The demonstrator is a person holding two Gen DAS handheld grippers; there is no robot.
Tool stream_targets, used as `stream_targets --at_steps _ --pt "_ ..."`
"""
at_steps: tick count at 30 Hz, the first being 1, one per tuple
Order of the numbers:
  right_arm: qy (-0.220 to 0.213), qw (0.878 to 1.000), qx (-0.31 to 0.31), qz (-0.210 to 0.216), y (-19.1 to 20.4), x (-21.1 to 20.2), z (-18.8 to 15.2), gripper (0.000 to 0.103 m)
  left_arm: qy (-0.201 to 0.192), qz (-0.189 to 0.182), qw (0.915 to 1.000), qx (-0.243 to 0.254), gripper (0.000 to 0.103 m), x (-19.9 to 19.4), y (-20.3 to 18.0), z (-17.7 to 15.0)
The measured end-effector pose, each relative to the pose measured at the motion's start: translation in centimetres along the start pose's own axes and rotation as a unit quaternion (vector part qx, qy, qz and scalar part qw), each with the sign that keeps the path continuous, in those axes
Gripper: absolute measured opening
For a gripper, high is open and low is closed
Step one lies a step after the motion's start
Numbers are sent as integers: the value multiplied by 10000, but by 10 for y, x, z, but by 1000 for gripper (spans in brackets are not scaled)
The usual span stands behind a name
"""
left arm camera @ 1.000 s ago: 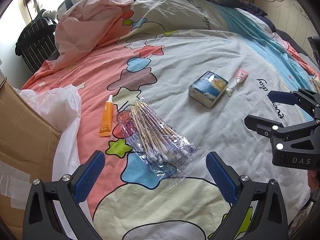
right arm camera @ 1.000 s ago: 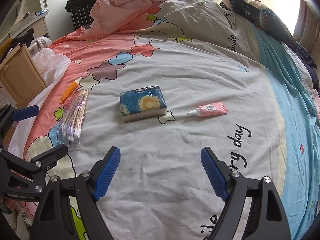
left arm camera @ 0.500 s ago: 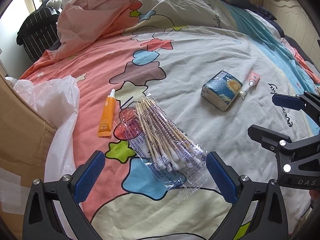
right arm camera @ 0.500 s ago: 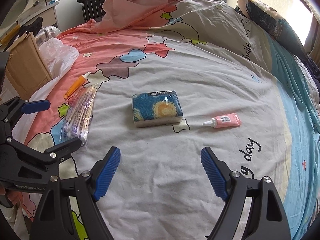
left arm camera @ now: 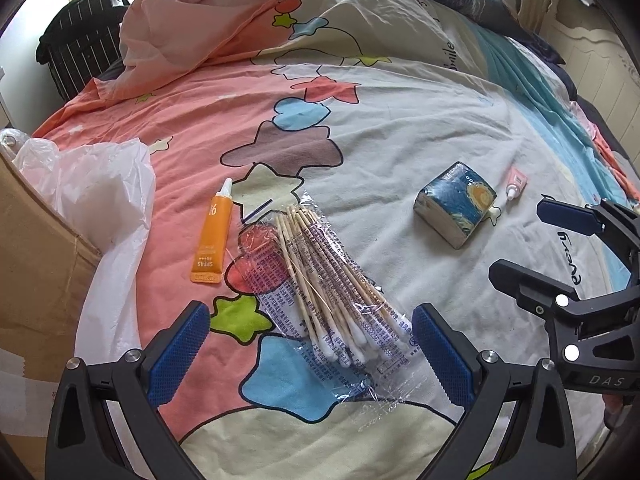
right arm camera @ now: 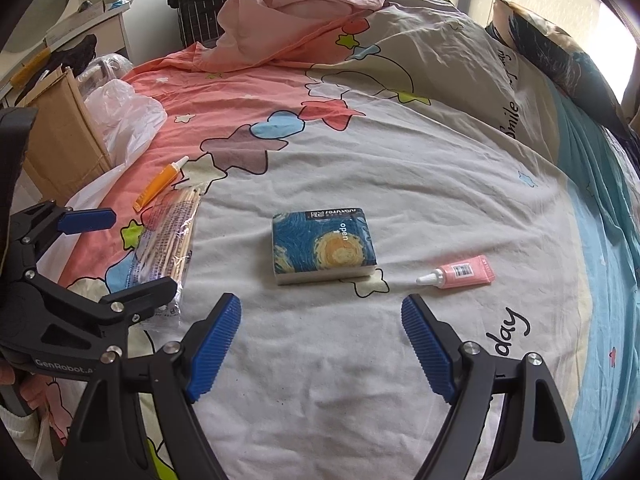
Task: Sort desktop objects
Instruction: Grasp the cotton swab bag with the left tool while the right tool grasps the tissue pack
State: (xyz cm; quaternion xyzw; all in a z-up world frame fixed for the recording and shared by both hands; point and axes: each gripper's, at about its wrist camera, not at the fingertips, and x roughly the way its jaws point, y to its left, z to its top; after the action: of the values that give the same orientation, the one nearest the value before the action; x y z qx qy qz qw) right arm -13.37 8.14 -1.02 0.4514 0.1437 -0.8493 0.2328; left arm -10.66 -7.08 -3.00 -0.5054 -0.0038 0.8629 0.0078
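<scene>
A clear bag of cotton swabs [left arm camera: 328,292] lies on the patterned bedsheet, its near end between my left gripper's [left arm camera: 310,354] open blue fingers. An orange tube [left arm camera: 212,238] lies just left of the bag. A blue starry-night tissue pack [left arm camera: 456,210] and a small pink tube [left arm camera: 515,184] lie further right. In the right wrist view the tissue pack [right arm camera: 324,246] sits just ahead of my open, empty right gripper [right arm camera: 322,344], with the pink tube [right arm camera: 460,274] to its right and the swab bag [right arm camera: 168,240] and orange tube [right arm camera: 158,184] to the left.
A cardboard box [left arm camera: 36,264] lined with a white plastic bag [left arm camera: 96,200] stands at the bed's left edge. A crumpled pink blanket [left arm camera: 200,20] and a dark pillow [right arm camera: 560,52] lie at the far end. A striped black bag [left arm camera: 76,52] stands beyond.
Both grippers have moved forward and lower toward the bed. The swab bag now reaches between the left fingers and the tissue pack is closer to the right gripper. Both stay open.
</scene>
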Motion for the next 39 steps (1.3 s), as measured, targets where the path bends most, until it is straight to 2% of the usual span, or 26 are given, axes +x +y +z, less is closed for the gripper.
stream_targets --at_steps 7,12,14,15,17,18,19,21,32,39 --pt "-17 9995 -322 -51 5 5 5 80 107 -22 9999 -27 103 15 -2 -2" --pt "-30 9990 -444 -36 6 8 6 80 3 -79 10000 17 103 16 0 -3" --pt "-39 9989 -470 -28 5 8 6 80 -33 -159 9999 41 99 14 0 -4" --pt "-35 9987 -504 -41 6 9 6 80 -51 -215 9997 53 94 13 0 -4" --pt "-38 9983 -571 -69 6 10 5 80 -76 -311 9995 80 74 9 1 -4" --pt "-16 9982 -591 -80 7 12 4 80 -83 -346 9993 96 58 7 1 -4" --pt "4 9981 -610 -93 7 13 4 80 -89 -381 9992 112 49 5 1 -4" --pt "-19 9979 -639 -119 9 14 5 80 -97 -451 9989 121 37 2 2 -4" --pt "-24 9975 -692 -133 10 28 15 80 -130 -465 9985 270 33 -1 0 -6" --pt "219 9992 -207 278 -1 50 22 80 -114 -473 9984 303 33 -1 0 -6"
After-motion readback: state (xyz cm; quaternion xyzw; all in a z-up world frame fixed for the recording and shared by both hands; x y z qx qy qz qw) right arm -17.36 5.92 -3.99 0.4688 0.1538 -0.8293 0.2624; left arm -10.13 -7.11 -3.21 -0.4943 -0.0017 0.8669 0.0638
